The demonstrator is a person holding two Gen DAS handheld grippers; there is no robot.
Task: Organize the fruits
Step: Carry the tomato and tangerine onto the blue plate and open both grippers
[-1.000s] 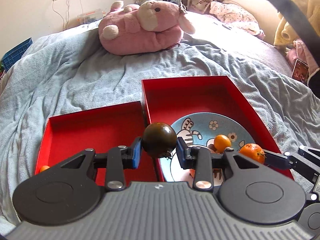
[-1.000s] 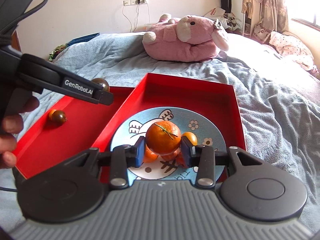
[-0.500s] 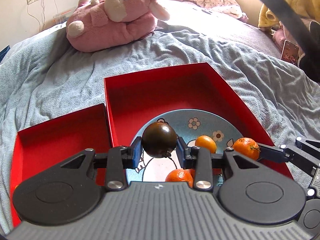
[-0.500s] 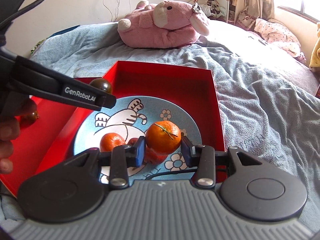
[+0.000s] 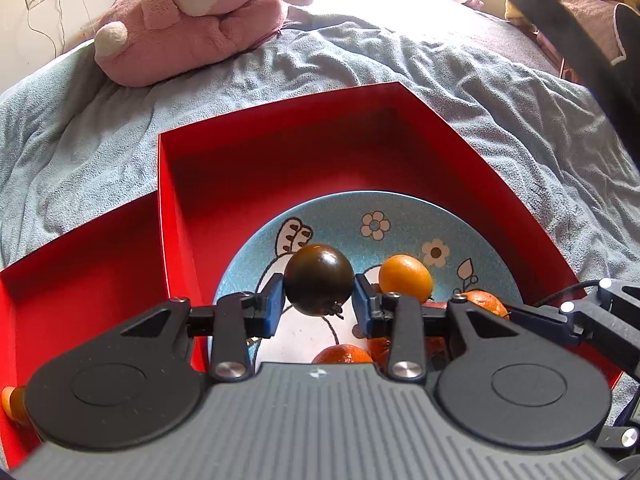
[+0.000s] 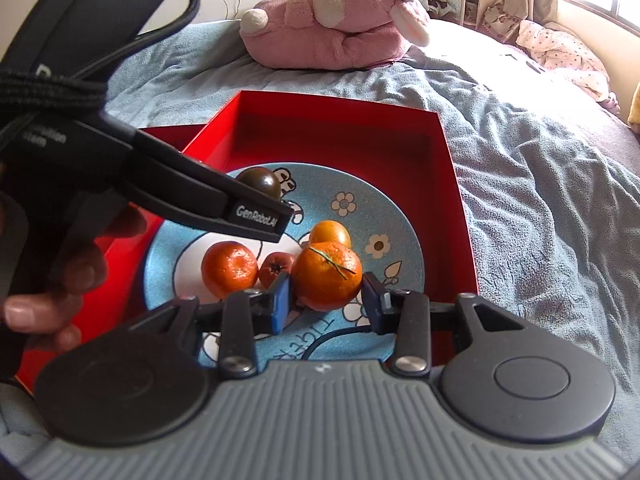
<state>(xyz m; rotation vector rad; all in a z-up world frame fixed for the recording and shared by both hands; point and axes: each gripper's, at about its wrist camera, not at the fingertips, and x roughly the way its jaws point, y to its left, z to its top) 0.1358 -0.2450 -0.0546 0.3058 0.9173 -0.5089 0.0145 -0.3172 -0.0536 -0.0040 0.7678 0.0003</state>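
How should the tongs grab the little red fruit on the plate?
Grip the little red fruit across its round sides, coming from above: on the plate the tangerine and the held orange crowd it left and right, so only its top is open.

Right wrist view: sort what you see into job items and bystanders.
Job items: dark tomato in left tool; tangerine in right tool; blue plate; red tray.

Bystanders: pink plush toy; grey blanket.

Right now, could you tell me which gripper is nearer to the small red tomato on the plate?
Right. The right gripper sits just beside the red tomato; the left gripper hovers farther back.
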